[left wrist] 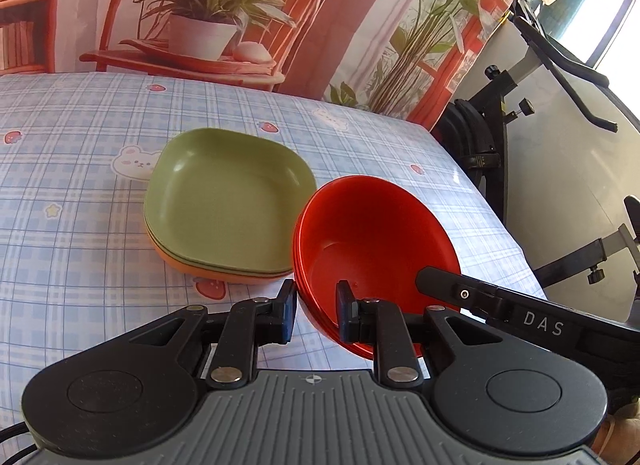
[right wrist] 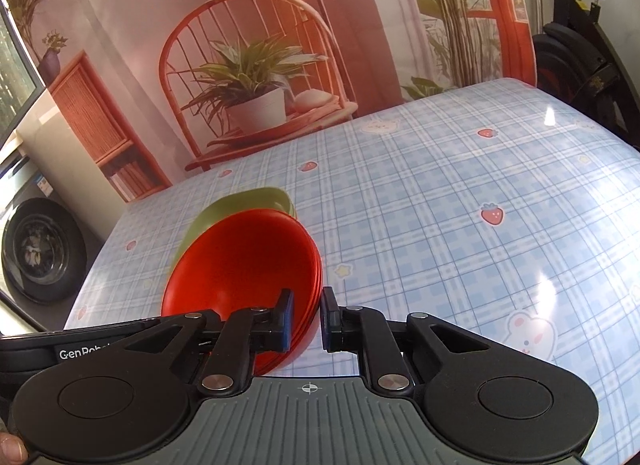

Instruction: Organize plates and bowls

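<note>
A nested stack of red bowls [left wrist: 372,233] [right wrist: 240,261] hangs tilted just above the table, held from both sides. My left gripper [left wrist: 316,309] is shut on the stack's near-left rim, one pad inside the bowl and one outside. My right gripper [right wrist: 307,317] is shut on the opposite rim in the same way. Just left of the bowls in the left wrist view lies a stack of square green plates [left wrist: 228,201] on an orange plate [left wrist: 188,265]. In the right wrist view the green plates [right wrist: 248,201] are mostly hidden behind the bowls.
A blue plaid tablecloth [left wrist: 80,225] [right wrist: 440,205] with strawberries and bears covers the table. A printed backdrop of a chair and potted plants stands along the far edge. A black exercise bike [left wrist: 500,137] stands off the right edge and a washing machine [right wrist: 40,257] off the left.
</note>
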`<state>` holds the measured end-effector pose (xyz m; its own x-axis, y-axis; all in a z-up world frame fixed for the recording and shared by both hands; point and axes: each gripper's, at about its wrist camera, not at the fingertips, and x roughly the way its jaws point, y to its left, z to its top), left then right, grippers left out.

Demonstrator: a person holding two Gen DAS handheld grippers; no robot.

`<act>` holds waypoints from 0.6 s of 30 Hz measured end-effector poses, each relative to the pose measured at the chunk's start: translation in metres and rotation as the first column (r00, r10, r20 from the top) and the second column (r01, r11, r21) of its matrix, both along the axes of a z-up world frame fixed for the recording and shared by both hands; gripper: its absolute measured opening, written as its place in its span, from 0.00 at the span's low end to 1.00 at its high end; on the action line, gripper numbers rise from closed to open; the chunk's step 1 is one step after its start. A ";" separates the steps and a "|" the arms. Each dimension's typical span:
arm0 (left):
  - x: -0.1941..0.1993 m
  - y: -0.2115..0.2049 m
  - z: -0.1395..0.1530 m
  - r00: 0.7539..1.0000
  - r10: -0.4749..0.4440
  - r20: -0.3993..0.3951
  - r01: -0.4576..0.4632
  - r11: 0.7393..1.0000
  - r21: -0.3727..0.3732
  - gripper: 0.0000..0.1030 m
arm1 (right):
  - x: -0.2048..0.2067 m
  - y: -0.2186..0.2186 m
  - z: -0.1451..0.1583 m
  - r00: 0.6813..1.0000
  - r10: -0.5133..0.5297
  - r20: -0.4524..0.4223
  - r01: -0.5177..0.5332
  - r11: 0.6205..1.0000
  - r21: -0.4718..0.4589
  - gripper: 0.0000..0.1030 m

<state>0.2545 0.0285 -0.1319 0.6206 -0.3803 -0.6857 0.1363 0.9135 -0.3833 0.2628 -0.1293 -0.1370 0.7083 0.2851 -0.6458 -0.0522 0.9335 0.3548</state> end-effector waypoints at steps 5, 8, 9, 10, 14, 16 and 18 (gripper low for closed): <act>0.024 0.014 0.033 0.996 -0.022 0.082 0.016 0.997 0.076 0.21 | 0.029 0.015 0.022 0.998 0.010 0.064 -0.011 1.000 0.015 0.12; 0.041 0.032 0.039 0.994 0.006 0.107 -0.011 0.999 0.049 0.21 | 0.051 0.027 0.027 0.996 0.033 0.086 -0.035 0.999 0.023 0.13; 0.045 0.038 0.040 0.994 0.022 0.106 -0.026 0.999 0.036 0.21 | 0.058 0.033 0.026 0.995 0.048 0.088 -0.049 0.999 0.008 0.13; 0.049 0.042 0.040 0.994 0.032 0.104 -0.035 0.999 0.030 0.21 | 0.064 0.038 0.025 0.994 0.072 0.082 -0.072 0.997 -0.009 0.14; 0.057 0.047 0.034 0.996 0.019 0.087 -0.023 0.999 0.046 0.21 | 0.085 0.052 0.012 0.995 0.098 0.031 -0.097 0.995 -0.037 0.13; 0.061 0.046 0.027 0.997 0.012 0.072 -0.017 0.998 0.064 0.21 | 0.093 0.054 0.004 0.996 0.090 0.007 -0.090 0.995 -0.037 0.13; 0.065 0.047 0.018 0.999 0.017 0.047 -0.020 0.998 0.060 0.21 | 0.099 0.055 -0.002 0.996 0.084 -0.019 -0.085 0.996 -0.033 0.13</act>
